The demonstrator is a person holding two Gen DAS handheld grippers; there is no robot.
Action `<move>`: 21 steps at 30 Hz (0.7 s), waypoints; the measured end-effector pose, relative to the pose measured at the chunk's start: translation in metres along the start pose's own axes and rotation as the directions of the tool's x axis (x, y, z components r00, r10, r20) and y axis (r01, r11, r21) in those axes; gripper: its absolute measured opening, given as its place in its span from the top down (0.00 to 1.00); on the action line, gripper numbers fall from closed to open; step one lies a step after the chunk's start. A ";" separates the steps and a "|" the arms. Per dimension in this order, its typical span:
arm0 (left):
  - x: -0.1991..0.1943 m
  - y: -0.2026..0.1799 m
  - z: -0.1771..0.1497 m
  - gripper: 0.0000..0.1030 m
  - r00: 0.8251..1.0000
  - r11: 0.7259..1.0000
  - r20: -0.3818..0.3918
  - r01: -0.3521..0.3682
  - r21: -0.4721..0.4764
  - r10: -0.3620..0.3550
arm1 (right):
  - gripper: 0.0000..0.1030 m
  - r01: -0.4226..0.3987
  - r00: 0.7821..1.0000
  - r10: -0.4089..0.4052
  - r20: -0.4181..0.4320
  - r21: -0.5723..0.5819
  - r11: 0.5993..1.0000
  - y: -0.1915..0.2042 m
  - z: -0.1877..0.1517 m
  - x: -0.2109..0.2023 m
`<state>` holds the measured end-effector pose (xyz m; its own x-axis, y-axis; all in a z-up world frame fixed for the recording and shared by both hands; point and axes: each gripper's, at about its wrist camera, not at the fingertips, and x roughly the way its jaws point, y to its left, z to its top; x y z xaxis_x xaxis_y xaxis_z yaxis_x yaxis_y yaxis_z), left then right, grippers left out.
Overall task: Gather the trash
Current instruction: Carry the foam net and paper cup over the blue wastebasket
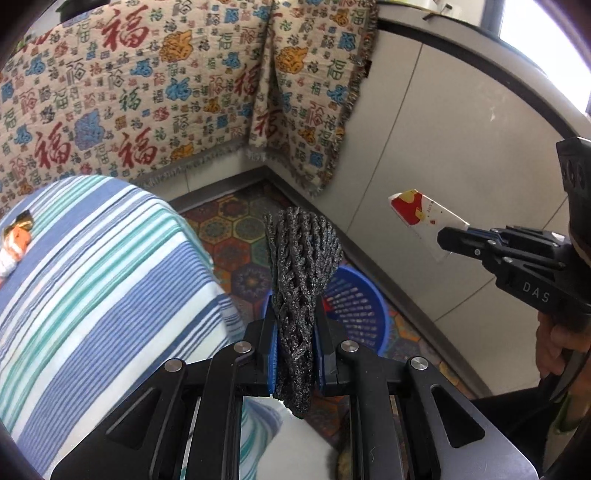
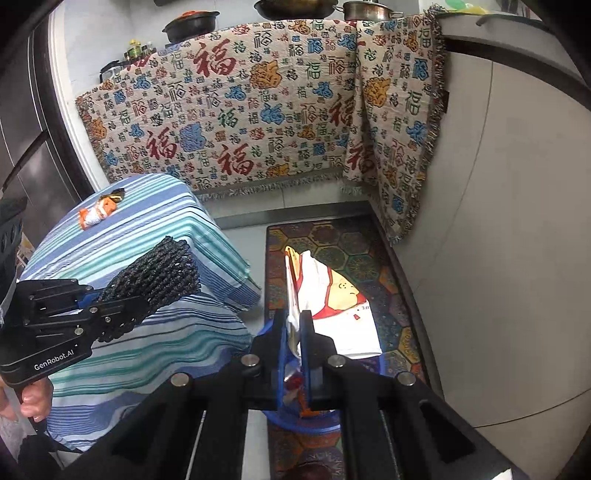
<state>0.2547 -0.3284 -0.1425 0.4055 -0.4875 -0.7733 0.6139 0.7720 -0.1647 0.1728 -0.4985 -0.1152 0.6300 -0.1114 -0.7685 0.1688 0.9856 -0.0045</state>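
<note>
My left gripper (image 1: pixel 295 332) is shut on a black foam fruit net (image 1: pixel 303 266), held upright in the air above a blue plastic basket (image 1: pixel 354 306) on the floor. The net and left gripper also show in the right wrist view (image 2: pixel 159 273), beside the table. My right gripper (image 2: pixel 294 325) is shut on a white and red paper wrapper (image 2: pixel 332 302), held over the blue basket's rim (image 2: pixel 295 424). In the left wrist view the right gripper (image 1: pixel 448 236) holds the wrapper (image 1: pixel 424 218) at the right. An orange snack wrapper (image 2: pixel 98 212) lies on the striped table.
A table with a blue-striped cloth (image 2: pixel 147 332) stands at the left. A patterned blanket (image 2: pixel 258 110) hangs over the counter behind. A hexagon-patterned mat (image 2: pixel 351 251) covers the floor. White cabinet fronts (image 2: pixel 498 221) run along the right. Pots (image 2: pixel 190 24) sit on the counter.
</note>
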 end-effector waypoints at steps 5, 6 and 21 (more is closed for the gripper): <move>0.023 -0.008 0.004 0.86 0.999 1.000 -0.030 0.017 -0.001 -0.017 | 0.93 0.003 1.000 -0.003 -0.015 0.007 1.000 -0.015 -0.007 0.007; 0.028 -0.009 0.005 0.86 0.999 1.000 -0.036 0.021 -0.002 -0.021 | 0.93 0.001 1.000 -0.001 -0.021 0.011 1.000 -0.018 -0.008 0.009; 0.080 -0.027 0.012 0.86 0.993 0.998 -0.106 0.058 0.018 -0.056 | 0.93 -0.087 0.988 0.106 -0.116 0.162 0.983 -0.061 -0.021 0.051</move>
<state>0.2788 -0.3931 -0.1924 0.2963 -0.4840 -0.8234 0.6484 0.7349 -0.1987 0.1783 -0.5618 -0.1674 0.5526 0.0094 -0.8334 0.2338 0.9580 0.1658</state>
